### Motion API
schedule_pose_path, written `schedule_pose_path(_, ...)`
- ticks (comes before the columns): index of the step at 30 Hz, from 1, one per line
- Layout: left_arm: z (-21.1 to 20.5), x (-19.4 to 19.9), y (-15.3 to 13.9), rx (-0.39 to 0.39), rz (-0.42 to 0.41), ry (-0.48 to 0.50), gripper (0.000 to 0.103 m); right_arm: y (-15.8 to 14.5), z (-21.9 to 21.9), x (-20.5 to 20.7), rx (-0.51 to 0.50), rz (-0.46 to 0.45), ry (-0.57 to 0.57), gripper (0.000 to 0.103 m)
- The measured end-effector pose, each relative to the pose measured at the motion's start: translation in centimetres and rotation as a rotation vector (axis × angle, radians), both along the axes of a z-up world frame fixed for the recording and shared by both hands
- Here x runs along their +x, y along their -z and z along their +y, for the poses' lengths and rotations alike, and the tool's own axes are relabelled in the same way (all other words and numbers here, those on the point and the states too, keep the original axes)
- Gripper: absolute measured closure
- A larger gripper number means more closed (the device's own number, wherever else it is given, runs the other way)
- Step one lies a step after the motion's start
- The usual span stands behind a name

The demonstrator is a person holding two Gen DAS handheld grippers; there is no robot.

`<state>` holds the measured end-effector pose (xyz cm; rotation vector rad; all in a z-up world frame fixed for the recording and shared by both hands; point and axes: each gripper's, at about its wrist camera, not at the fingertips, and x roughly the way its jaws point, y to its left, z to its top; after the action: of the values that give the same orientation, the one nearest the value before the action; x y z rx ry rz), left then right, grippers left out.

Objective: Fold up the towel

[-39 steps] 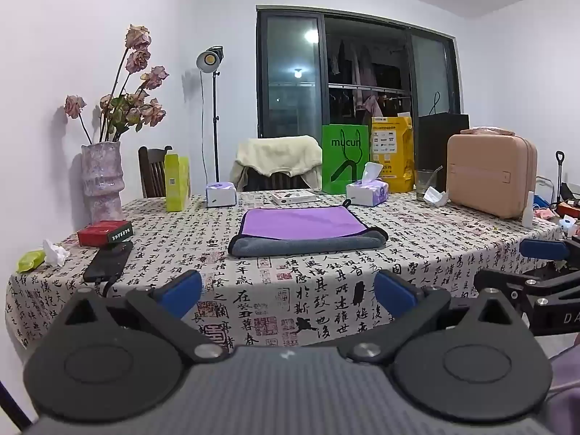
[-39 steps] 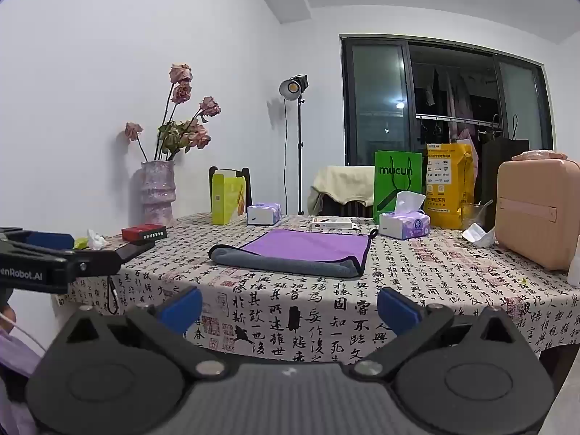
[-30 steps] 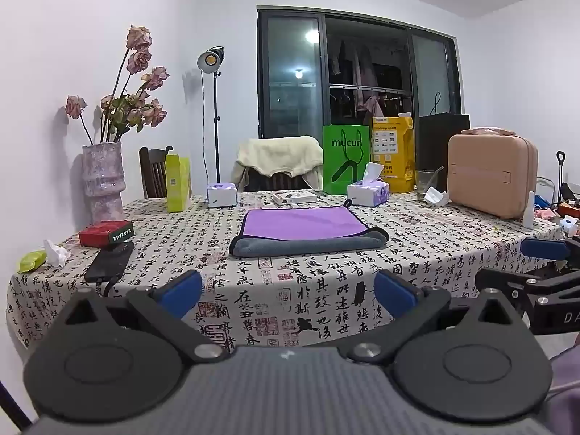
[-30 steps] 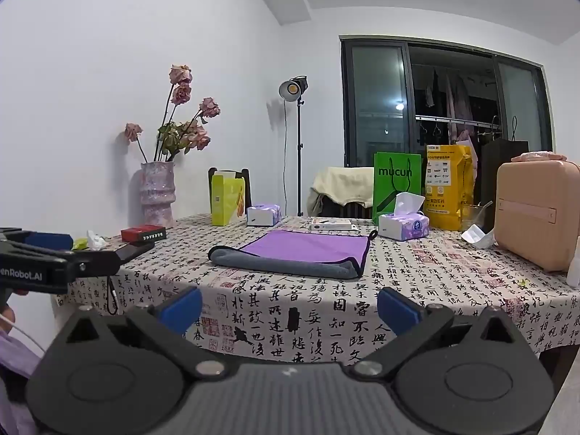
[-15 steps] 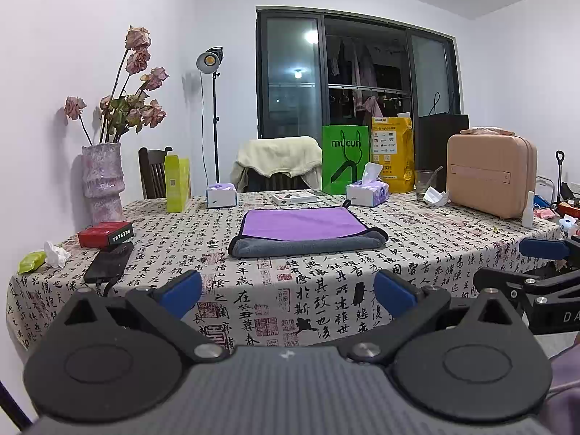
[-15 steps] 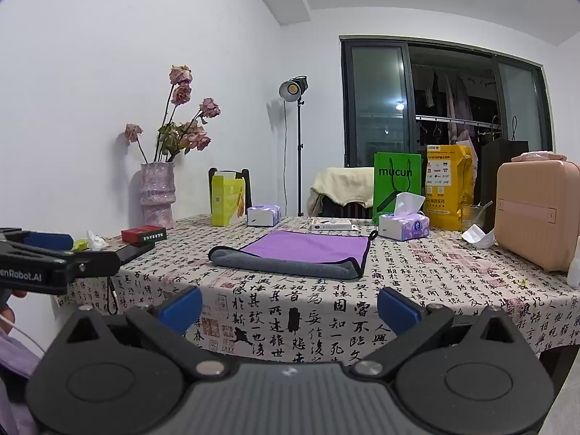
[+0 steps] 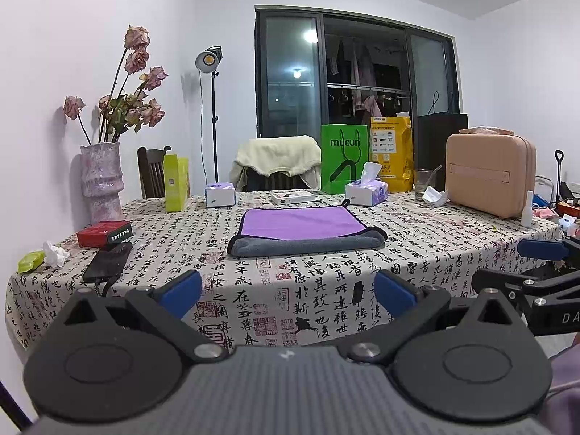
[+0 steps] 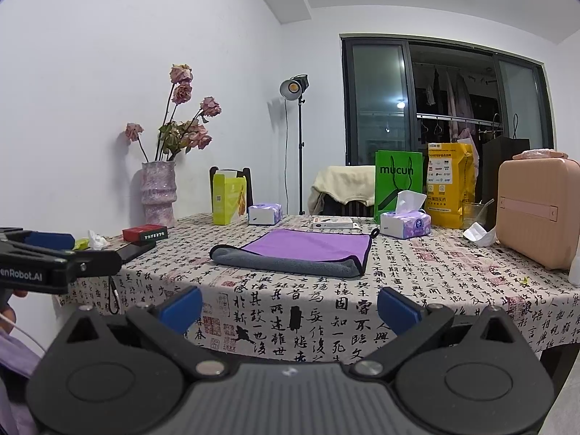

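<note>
A towel [image 7: 302, 226], purple on top with a grey underside rolled at its near edge, lies folded flat in the middle of the table; it also shows in the right wrist view [image 8: 301, 250]. My left gripper [image 7: 286, 295] is open and empty, held off the table's near edge, well short of the towel. My right gripper [image 8: 288, 308] is open and empty too, in front of the table edge. Each gripper's side shows in the other's view: the right one [image 7: 536, 264] and the left one [image 8: 54, 253].
The table has a calligraphy-print cloth [image 7: 326, 275]. On it: a vase of dried roses [image 7: 101, 181], red box [image 7: 105, 233], black phone [image 7: 107, 261], yellow carton [image 7: 176, 183], tissue boxes [image 7: 366, 192], green bag [image 7: 344, 159], pink case [image 7: 489, 174]. A chair with a cream cloth [image 7: 279, 163] stands behind.
</note>
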<state>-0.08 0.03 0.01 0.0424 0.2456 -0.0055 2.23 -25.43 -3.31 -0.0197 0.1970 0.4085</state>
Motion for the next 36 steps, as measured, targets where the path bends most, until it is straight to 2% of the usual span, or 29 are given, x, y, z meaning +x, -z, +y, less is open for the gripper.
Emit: schedule_pose_path(36, -1.1, 0.27, 0.01, 0.001, 0.002, 0.001, 0.0, 0.14, 0.04, -0.01, 0.0, -0.004, 0.003, 0.0)
